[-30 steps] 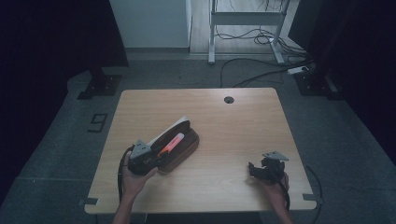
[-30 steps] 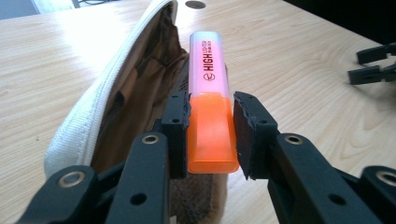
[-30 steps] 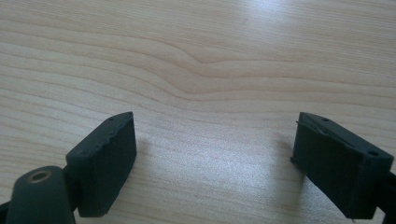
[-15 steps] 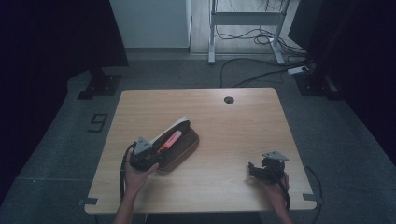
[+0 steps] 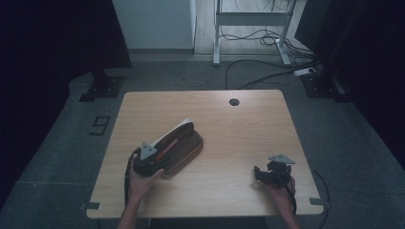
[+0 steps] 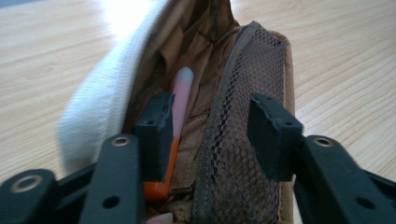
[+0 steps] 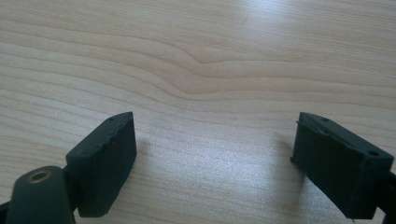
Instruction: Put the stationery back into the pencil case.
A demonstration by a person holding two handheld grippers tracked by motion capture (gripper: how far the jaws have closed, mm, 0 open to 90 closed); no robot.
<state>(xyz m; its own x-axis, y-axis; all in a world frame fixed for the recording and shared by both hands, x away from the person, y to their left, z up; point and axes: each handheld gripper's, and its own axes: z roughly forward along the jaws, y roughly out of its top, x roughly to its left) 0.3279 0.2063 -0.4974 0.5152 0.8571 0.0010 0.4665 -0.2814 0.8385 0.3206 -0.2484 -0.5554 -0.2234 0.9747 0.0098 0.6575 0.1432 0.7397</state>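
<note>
Brown pencil case (image 5: 180, 148) lies open on the left half of the wooden surface (image 5: 239, 129), long axis slanting from near left to far right, its pale lining flap (image 5: 177, 128) raised along the far edge. An orange-pink pen (image 5: 167, 149) rests inside. High view gives the layout; the pen reads there as a thin streak. Left gripper view gives the inside: pen (image 6: 180, 112) with a whitish tip and orange lower barrel, white padded edge (image 6: 100, 105) to its left, brown mesh pocket (image 6: 238, 140) to its right. Left gripper (image 5: 149, 160) sits at the case's near end, jaws reaching into the opening; they have just been opening and now stand apart, one beside the pen, the other outside the mesh, with the mesh wall and pen between them, neither pressed. Right gripper (image 5: 273, 172) rests well apart on the near right of the surface; its own view shows jaws spread wide over bare wood grain (image 7: 210, 70), nothing between them.
</note>
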